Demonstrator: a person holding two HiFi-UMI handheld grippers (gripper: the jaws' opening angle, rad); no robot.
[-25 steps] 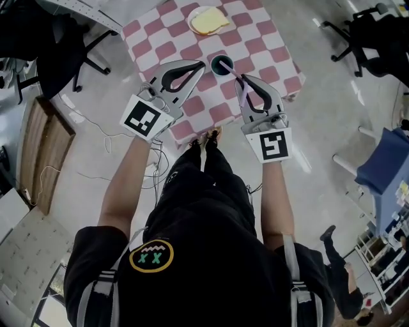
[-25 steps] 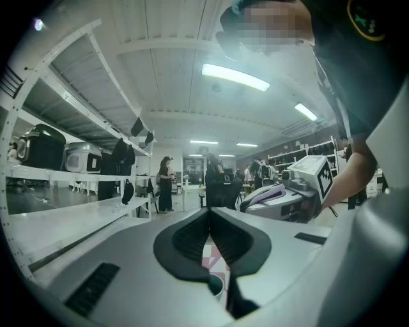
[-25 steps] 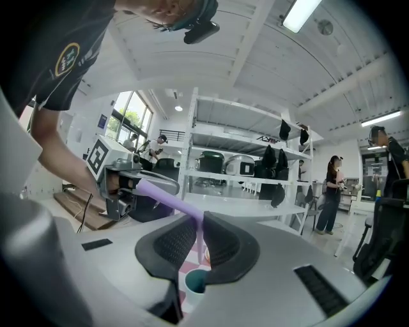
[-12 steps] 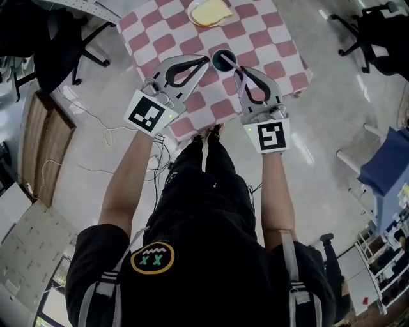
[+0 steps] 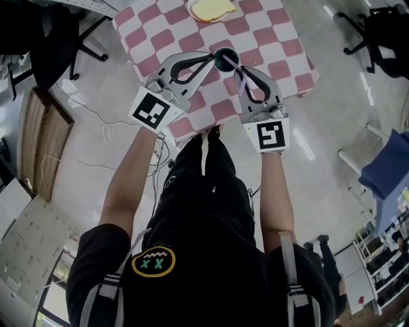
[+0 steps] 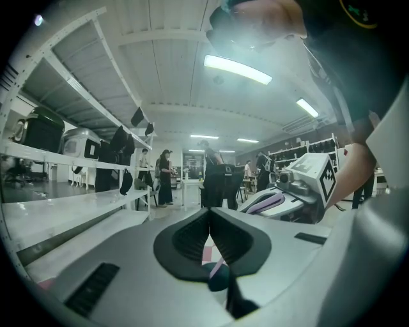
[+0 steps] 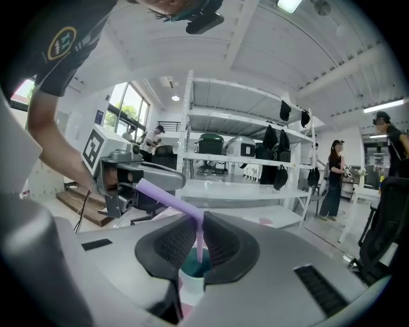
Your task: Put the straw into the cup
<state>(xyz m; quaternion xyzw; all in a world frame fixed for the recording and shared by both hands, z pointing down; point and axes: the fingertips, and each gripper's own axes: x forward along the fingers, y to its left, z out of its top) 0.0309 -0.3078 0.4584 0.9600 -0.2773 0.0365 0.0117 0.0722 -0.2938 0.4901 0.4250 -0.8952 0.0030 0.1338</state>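
Note:
A white cup (image 5: 221, 63) with a dark teal inside stands on the checkered table (image 5: 281, 38). My right gripper (image 5: 238, 71) is shut on a purple bent straw (image 7: 165, 197). The straw's lower leg points down into the cup's mouth (image 7: 192, 276), just below the right gripper's jaws (image 7: 200, 225). My left gripper (image 5: 209, 59) is shut with nothing in it, its tips just left of the cup's rim. In the left gripper view the cup (image 6: 219, 278) and a bit of straw show below the left gripper's closed tips (image 6: 209, 214), and the right gripper (image 6: 300, 185) is off to the right.
A plate with a yellow slice (image 5: 211, 7) lies at the table's far edge. Office chairs (image 5: 61, 38) stand left and right of the table, and cables lie on the floor (image 5: 108, 131). The person's legs are at the table's near edge (image 5: 204, 137).
Both grippers have sunk toward the table. The straw's lower end has come over the cup's mouth, and the left tips have drawn up to the cup's rim.

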